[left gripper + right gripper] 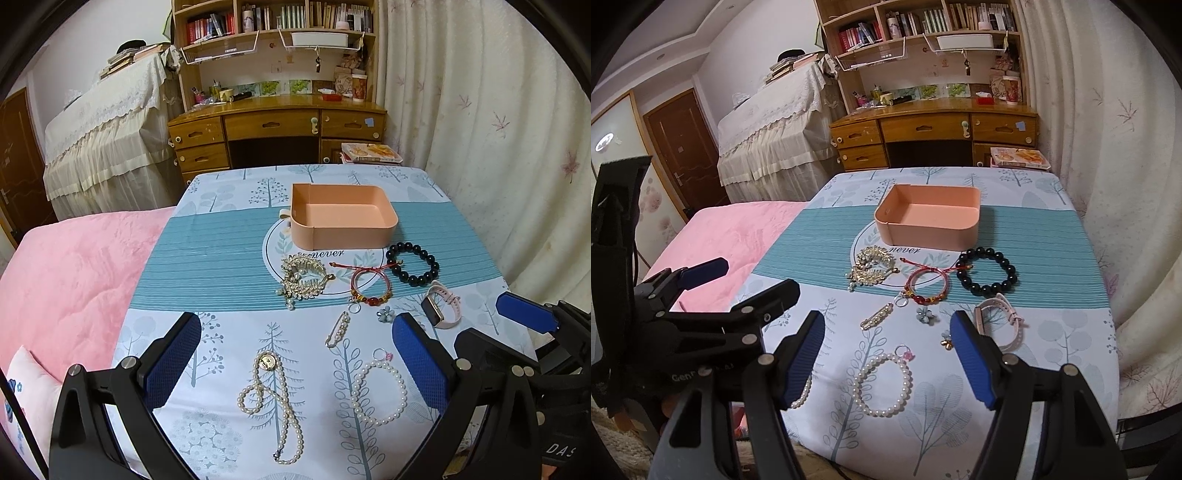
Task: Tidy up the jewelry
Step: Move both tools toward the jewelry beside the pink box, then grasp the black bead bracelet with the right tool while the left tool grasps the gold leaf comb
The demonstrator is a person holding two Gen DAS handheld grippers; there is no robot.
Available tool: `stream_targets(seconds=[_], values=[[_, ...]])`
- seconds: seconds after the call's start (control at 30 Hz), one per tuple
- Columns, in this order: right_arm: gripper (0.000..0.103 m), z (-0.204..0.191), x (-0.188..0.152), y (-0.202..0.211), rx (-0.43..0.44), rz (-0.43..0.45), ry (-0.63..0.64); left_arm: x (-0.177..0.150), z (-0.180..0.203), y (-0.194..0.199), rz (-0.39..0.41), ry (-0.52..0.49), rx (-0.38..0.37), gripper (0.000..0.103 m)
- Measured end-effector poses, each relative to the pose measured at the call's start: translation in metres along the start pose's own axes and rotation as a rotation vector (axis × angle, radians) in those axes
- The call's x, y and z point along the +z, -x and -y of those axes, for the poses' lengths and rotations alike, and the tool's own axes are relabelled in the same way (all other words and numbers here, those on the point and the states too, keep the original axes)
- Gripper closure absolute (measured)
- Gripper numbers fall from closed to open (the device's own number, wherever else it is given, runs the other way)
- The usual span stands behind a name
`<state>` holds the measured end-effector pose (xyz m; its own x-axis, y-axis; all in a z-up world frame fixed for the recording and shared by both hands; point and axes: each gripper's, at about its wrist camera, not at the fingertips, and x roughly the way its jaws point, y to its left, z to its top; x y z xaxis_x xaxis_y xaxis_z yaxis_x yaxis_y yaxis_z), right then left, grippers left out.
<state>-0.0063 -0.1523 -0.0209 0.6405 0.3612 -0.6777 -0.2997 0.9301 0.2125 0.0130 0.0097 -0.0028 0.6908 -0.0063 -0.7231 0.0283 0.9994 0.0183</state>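
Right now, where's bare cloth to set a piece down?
Free: teal band left of the gold hair comb, and cloth right of the black bead bracelet. Crowded: between the pink tray and pearl bracelet.

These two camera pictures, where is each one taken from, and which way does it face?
Left wrist view: sits on the left gripper, open, facing forward over the pearl necklace toward the pink box; the right gripper shows at its right edge.
Right wrist view: sits on the right gripper, open, above the pearl bracelet; the left gripper shows at its left.
Both share the box, bracelet, black bead bracelet and far desk.
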Motion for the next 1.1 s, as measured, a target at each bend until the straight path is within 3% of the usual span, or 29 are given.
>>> stream_targets(seconds=[0.07, 0.23, 0.47, 0.77, 0.93, 1.1], values=[[0.035, 0.0, -0.002, -0.002, 0.01, 0.0, -0.001, -0.001, -0.001, -0.001, -0.001, -0.005, 0.001, 0.001], [0.052, 0.001, -0.001, -0.01, 0.03, -0.031, -0.011, -0.003, -0.001, -0.005, -0.013, -0.016, 0.015, 0.001], [0.066, 0.009, -0.003, -0.017, 0.045, -0.063, -0.046, -0.006, -0.001, -0.006, -0.022, -0.036, 0.012, 0.001], [0.067, 0.024, 0.0, -0.016, 0.046, -0.069, -0.091, -0.001, -0.004, -0.018, -0.06, -0.037, -0.036, 0.001], [0.067, 0.038, 0.007, -0.016, 0.001, -0.077, -0.098, 0.012, -0.008, -0.025, -0.102, -0.039, -0.073, 0.001], [0.067, 0.057, 0.018, -0.022, -0.034, -0.097, -0.109, 0.024, -0.01, -0.032, -0.102, -0.081, -0.057, 0.001]])
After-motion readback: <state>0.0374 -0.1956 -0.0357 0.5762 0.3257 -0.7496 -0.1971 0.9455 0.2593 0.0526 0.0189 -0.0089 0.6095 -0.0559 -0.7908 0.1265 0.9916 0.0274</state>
